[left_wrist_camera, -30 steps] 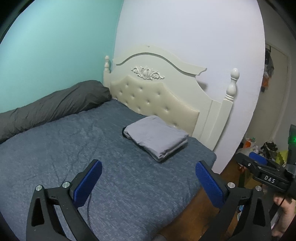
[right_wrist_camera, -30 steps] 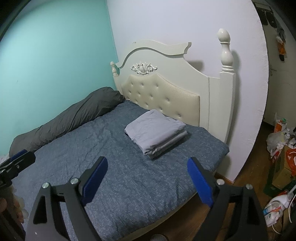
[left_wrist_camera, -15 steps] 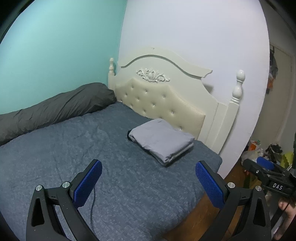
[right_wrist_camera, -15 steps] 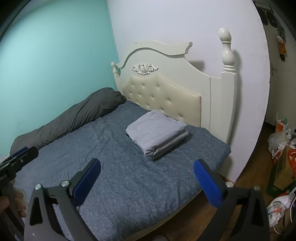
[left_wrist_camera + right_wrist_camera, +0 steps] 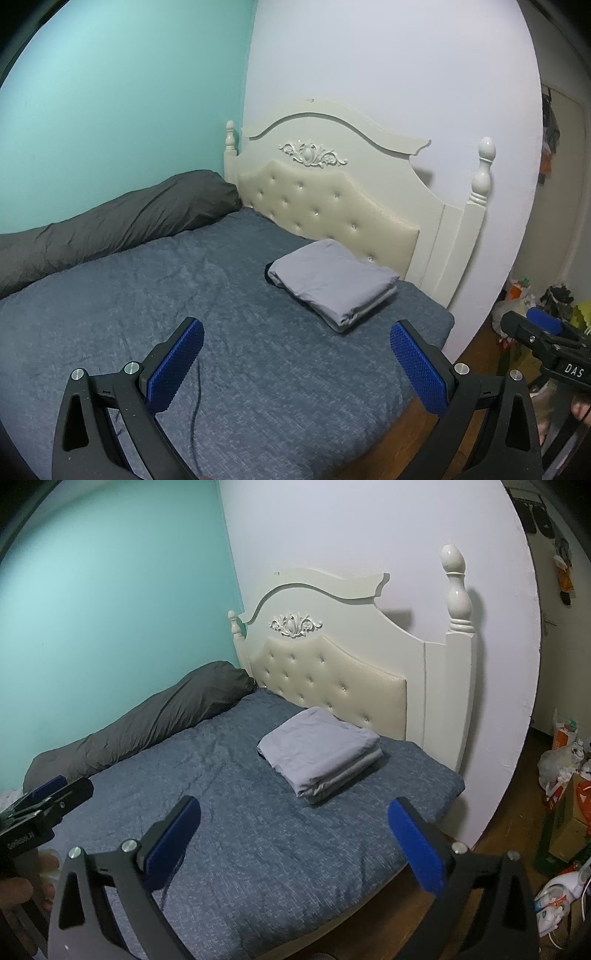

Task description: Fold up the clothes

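Two tongs (image 5: 297, 341) (image 5: 293, 818) agape, nothing between

My feeds are dim, with a cool cast. Light falls from the left, so the headboard (image 5: 332, 635) post throws a soft shadow onto the white wall (image 5: 369, 524). Both fisheye views bend straight lines and darken to black corners. No glare; fine grain, focus soft toward the edges.

White letters "DAS" stand on the black body of the right gripper (image 5: 554, 338) at the right edge of the left wrist view, while the white print on the left gripper (image 5: 48, 797) is too blurred to read.
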